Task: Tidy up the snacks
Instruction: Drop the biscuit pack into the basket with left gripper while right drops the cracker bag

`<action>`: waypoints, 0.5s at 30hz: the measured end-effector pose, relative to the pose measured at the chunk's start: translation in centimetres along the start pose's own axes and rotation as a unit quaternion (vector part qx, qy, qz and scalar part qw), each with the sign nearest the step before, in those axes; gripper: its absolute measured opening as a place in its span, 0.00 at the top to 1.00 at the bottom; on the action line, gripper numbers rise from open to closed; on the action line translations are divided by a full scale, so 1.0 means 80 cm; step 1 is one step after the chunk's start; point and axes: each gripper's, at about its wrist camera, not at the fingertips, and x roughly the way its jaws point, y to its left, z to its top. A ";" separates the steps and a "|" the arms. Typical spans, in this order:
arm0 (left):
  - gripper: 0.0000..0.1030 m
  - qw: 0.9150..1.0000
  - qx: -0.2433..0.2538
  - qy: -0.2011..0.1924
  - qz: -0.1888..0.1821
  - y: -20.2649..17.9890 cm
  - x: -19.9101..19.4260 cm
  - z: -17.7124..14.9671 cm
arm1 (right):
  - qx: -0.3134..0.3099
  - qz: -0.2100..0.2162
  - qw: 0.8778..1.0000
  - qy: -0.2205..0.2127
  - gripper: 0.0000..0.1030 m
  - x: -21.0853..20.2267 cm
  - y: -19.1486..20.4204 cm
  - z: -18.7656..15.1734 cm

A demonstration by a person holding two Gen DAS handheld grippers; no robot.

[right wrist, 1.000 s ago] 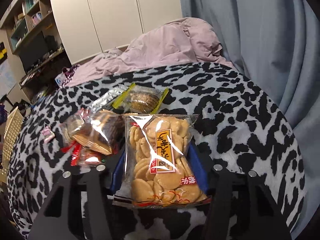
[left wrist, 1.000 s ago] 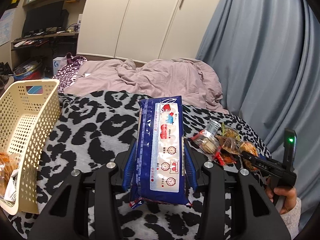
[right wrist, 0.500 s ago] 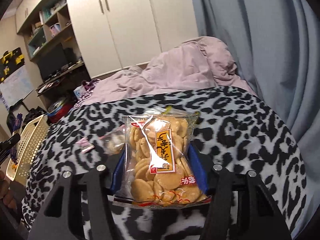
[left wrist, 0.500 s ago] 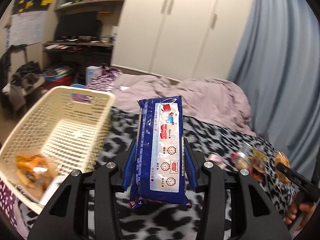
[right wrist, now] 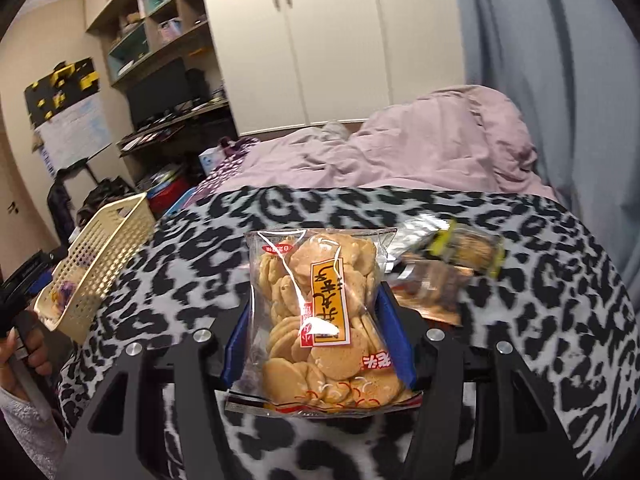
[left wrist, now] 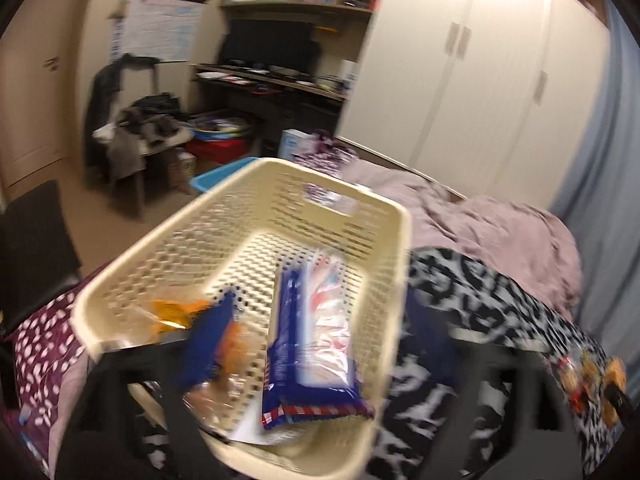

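In the left wrist view a cream perforated basket [left wrist: 400,240] fills the middle, blurred by motion. A long blue snack packet [left wrist: 312,340] lies inside it, beside an orange snack bag [left wrist: 176,312]. My left gripper [left wrist: 320,316] hangs over the basket, open, its blue pads spread wide on either side of the packet. My right gripper [right wrist: 316,344] is shut on a clear bag of round rice crackers [right wrist: 320,312], held above the leopard-print blanket [right wrist: 560,320]. The basket [right wrist: 104,252] sits far to its left.
Several small wrapped snacks [right wrist: 452,264] lie on the blanket just right of the cracker bag and also show as snacks [left wrist: 592,376] at the left view's right edge. A pink duvet [right wrist: 420,148] is behind. A hand [right wrist: 28,352] holds the left gripper by the basket.
My left gripper swung left over the basket and opened; the blue packet now lies inside it. My right gripper lifted and turned left with the cracker bag still held.
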 end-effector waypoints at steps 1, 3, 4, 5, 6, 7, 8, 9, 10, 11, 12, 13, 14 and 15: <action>0.03 1.000 -0.005 -0.011 0.005 0.007 -0.003 -0.001 | -0.006 0.006 1.000 0.003 0.44 0.003 0.008 0.000; 0.03 0.999 -0.007 -0.027 0.021 0.014 -0.007 -0.002 | -0.015 0.015 1.000 0.007 0.44 0.007 0.020 -0.001; 0.03 0.999 -0.002 -0.029 0.030 0.016 -0.007 -0.002 | -0.021 0.021 1.000 0.010 0.44 0.010 0.029 -0.002; 0.03 0.999 0.003 -0.030 0.038 0.018 -0.007 -0.002 | -0.024 0.025 0.999 0.012 0.44 0.013 0.035 -0.002; 0.03 0.998 0.009 -0.032 0.046 0.021 -0.009 -0.004 | -0.030 0.031 0.999 0.015 0.44 0.015 0.043 -0.002; 0.03 0.998 0.014 -0.034 0.053 0.023 -0.010 -0.005 | -0.037 0.038 0.998 0.018 0.44 0.019 0.053 -0.002; 0.03 0.997 0.020 -0.037 0.062 0.023 -0.011 -0.006 | -0.042 0.043 0.998 0.020 0.44 0.020 0.059 -0.002; 0.03 0.997 0.024 -0.038 0.070 0.025 -0.013 -0.008 | -0.049 0.049 0.997 0.022 0.44 0.023 0.068 -0.002; 0.03 0.996 0.027 -0.040 0.078 0.025 -0.014 -0.008 | -0.055 0.056 0.997 0.024 0.44 0.025 0.077 -0.002; 0.03 0.995 0.031 -0.042 0.090 0.026 -0.015 -0.009 | -0.061 0.068 0.995 0.027 0.44 0.028 0.089 0.000; 0.03 0.994 0.032 -0.044 0.098 0.029 -0.016 -0.009 | -0.065 0.075 0.995 0.028 0.44 0.030 0.096 0.001; 0.03 0.993 0.032 -0.046 0.105 0.031 -0.016 -0.007 | -0.070 0.083 0.994 0.030 0.44 0.032 0.105 0.003; 0.03 0.992 0.029 -0.050 0.112 0.035 -0.019 -0.007 | -0.077 0.094 0.992 0.030 0.44 0.034 0.118 0.006; 0.03 0.991 0.026 -0.051 0.117 0.038 -0.021 -0.006 | -0.083 0.102 0.991 0.030 0.44 0.036 0.128 0.009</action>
